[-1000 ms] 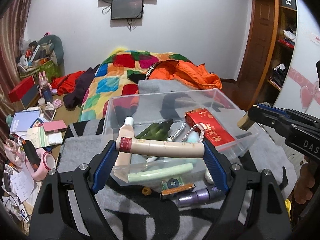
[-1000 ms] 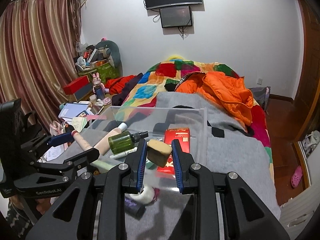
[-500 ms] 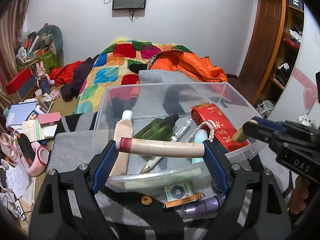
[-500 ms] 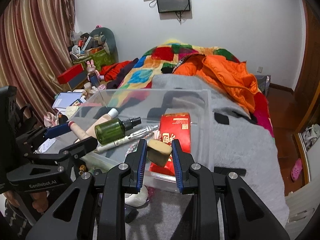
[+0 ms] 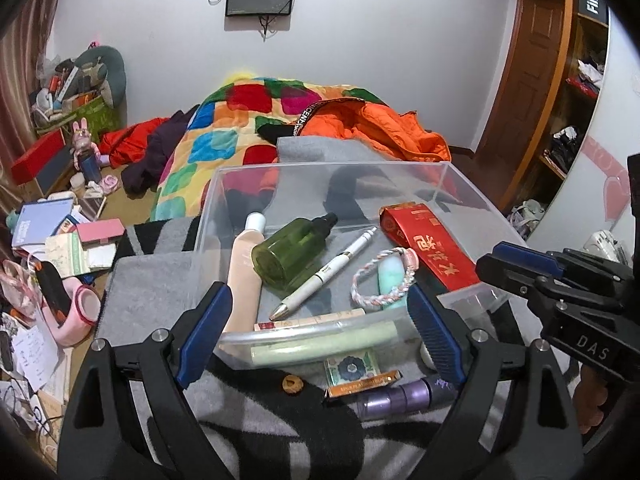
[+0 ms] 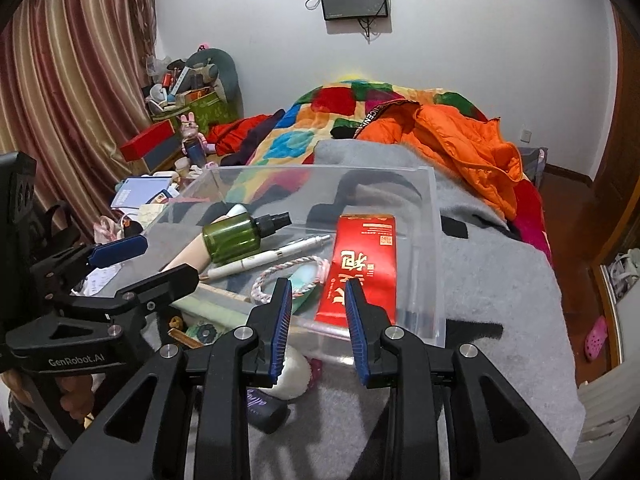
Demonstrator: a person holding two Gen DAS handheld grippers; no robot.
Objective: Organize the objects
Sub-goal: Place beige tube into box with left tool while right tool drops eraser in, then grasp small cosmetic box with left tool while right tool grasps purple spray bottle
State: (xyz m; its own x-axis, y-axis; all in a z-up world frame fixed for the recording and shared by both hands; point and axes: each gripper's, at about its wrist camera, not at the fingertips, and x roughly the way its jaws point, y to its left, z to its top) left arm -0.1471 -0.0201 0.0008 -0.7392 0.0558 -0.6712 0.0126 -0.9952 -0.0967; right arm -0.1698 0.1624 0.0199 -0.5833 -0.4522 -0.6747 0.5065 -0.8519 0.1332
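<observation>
Bin [image 5: 472, 188] sits on grey blanket [image 5: 152, 284]; from my left gripper [image 5: 320, 332], spread and empty, I see bottle [image 5: 292, 252], pen [image 5: 324, 276], red box [image 5: 432, 248] inside. From my right gripper [image 6: 316, 328], also spread and empty, the red box [image 6: 364, 268] lies just ahead.

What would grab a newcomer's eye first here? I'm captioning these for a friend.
The clear bin on the gray blanket, with a red box along its right side and a green bottle lying left of a pen. Behind, an orange jacket sprawls on the patchwork quilt.
</observation>
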